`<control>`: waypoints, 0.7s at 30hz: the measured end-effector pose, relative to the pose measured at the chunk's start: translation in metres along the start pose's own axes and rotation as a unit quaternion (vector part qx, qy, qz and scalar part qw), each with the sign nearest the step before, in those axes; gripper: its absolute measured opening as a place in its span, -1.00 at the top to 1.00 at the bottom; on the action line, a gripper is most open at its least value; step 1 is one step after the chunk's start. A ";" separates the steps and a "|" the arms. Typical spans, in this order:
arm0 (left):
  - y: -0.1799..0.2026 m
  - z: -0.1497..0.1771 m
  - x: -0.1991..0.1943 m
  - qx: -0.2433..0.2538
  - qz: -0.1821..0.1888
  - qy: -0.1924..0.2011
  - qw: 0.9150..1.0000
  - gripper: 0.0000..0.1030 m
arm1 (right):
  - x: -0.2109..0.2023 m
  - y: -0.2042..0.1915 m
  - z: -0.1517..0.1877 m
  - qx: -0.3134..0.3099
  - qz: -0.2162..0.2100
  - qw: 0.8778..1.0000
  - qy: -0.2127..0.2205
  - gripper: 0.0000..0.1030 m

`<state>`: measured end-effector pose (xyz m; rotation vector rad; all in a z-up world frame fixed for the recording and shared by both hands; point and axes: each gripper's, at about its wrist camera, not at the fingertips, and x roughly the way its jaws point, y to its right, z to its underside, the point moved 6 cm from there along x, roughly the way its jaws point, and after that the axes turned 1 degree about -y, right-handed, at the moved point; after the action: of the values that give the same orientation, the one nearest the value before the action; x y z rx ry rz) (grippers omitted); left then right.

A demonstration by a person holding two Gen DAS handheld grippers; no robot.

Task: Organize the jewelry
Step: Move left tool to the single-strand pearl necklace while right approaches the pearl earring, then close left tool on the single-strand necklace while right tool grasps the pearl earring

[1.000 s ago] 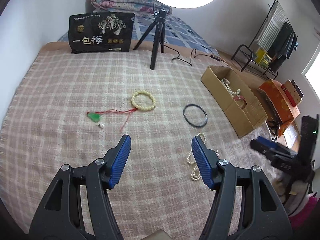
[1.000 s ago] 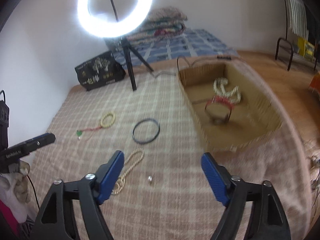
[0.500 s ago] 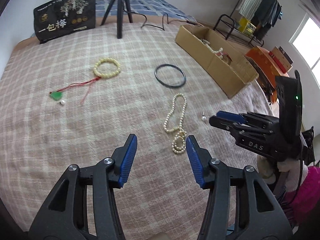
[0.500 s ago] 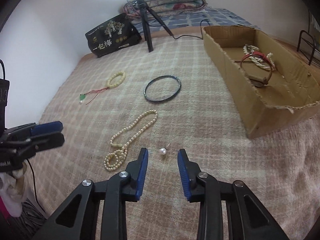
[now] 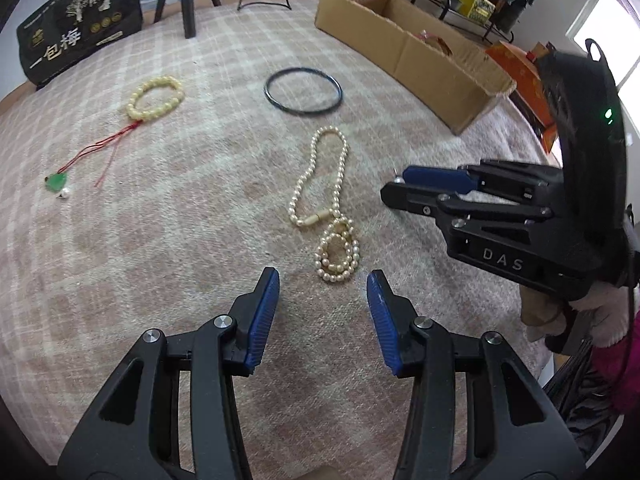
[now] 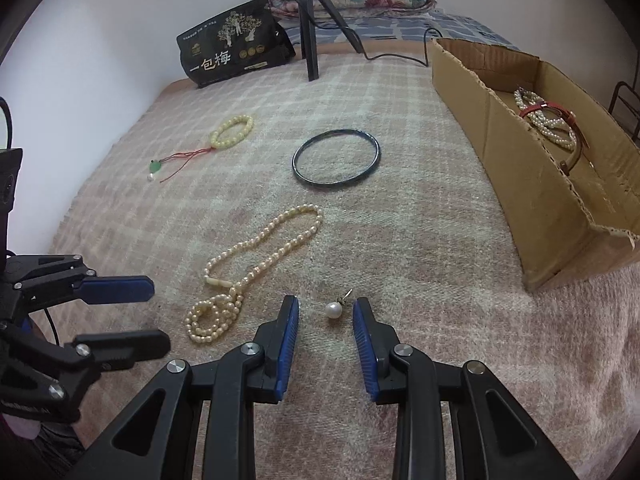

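Pearl necklace (image 5: 325,204) (coiled end) before parted jaws

The black bag (image 6: 234,42) by the wall carries large white characters "一包梅" beneath a golden tree picture. White letters "DAS" stand on the right claw's (image 5: 394,192) black body.

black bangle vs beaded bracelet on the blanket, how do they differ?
The black bangle is one thin, smooth, dark hoop; the beaded bracelet is a ring of round, cream-yellow beads. The bangle is plainly the wider ring. The bangle lies bare, while the bracelet trails a red cord to a green pendant. Both lie flat on the checked blanket, outside the cardboard box.
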<state>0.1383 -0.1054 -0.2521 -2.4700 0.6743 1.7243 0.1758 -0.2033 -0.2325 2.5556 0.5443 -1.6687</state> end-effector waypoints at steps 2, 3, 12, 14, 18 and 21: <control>0.002 0.000 0.006 0.006 -0.004 -0.005 1.000 0.09 | -0.001 0.000 0.000 -0.005 0.003 1.000 0.001 0.44; 0.002 0.000 0.008 0.008 -0.008 -0.005 1.000 0.09 | -0.001 -0.001 0.000 -0.005 0.004 1.000 0.001 0.44; 0.002 -0.008 0.020 0.019 -0.025 0.004 0.999 0.09 | 0.000 -0.002 0.000 -0.014 0.010 1.000 -0.001 0.44; 0.002 -0.009 0.022 0.024 -0.033 0.008 0.999 0.20 | 0.001 -0.003 0.000 -0.020 0.014 1.000 -0.003 0.44; -0.005 -0.013 0.024 0.016 -0.041 0.011 0.999 0.49 | 0.003 -0.003 -0.001 -0.024 0.020 1.000 -0.003 0.50; -0.010 -0.015 0.025 0.009 -0.039 0.011 0.999 0.68 | 0.002 -0.003 -0.001 -0.023 0.020 1.000 -0.002 0.54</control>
<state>0.1629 -0.1083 -0.2709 -2.4713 0.5832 1.6600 0.1767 -0.1999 -0.2338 2.5140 0.5206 -1.6296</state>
